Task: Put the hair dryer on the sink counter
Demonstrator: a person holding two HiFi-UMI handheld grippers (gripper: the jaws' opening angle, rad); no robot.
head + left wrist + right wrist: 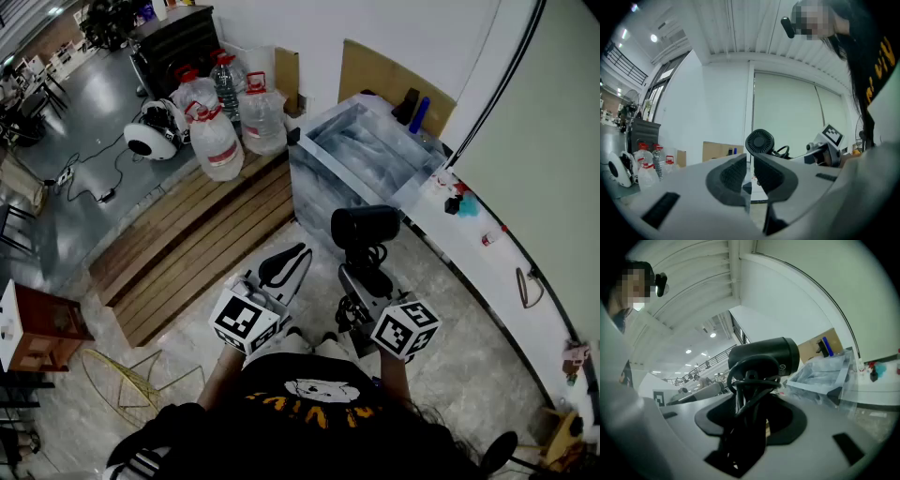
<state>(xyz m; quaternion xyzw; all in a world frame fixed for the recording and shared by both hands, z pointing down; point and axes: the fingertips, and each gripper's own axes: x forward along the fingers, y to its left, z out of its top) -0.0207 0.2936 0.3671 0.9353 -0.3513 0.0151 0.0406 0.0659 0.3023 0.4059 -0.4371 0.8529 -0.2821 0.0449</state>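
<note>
My right gripper [367, 272] is shut on the handle of a black hair dryer [366, 226], which it holds in the air with the barrel lying crosswise above the jaws. In the right gripper view the hair dryer [764, 355] stands upright between the pads of the right gripper [752, 411], its black cord looped round the handle. Just beyond it is the grey marbled sink counter [375, 155], whose basin [820, 373] shows at the right. My left gripper [286, 265] hovers beside it at the left, jaws together with nothing between them. From the left gripper [749, 174] I see the dryer's round rear grille [759, 142].
Several large water bottles [225, 122] stand on a wooden slat platform [197, 234] at the left of the sink. A cardboard sheet [389, 80] leans on the wall behind it. A white ledge [478, 248] with small red and blue items runs along the right wall.
</note>
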